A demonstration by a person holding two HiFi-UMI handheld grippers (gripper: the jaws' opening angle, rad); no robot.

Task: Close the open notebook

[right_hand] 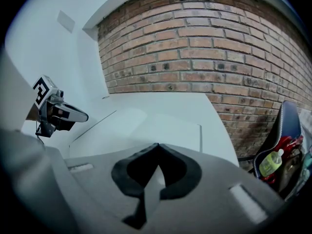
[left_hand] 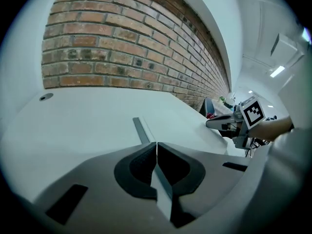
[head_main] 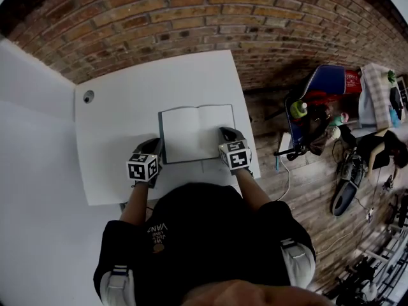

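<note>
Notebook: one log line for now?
notebook: open, flat on table | left gripper: shut, at left edge | right gripper: shut, at right page

Right tongs (right_hand: 157,146) closed, open notebook (right_hand: 165,126) ahead, brick wall (right_hand: 204,52)

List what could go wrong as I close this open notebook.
1. The left tool and right tool have jaws together at the near corners of the open, blank-paged, dark-covered notebook. Shut like this, they may shove it rather than lift a cover.
2. The notebook lies close to the right edge of the white table, so a sideways push could slide it off.
3. A tip could catch one page and crease it.
</note>
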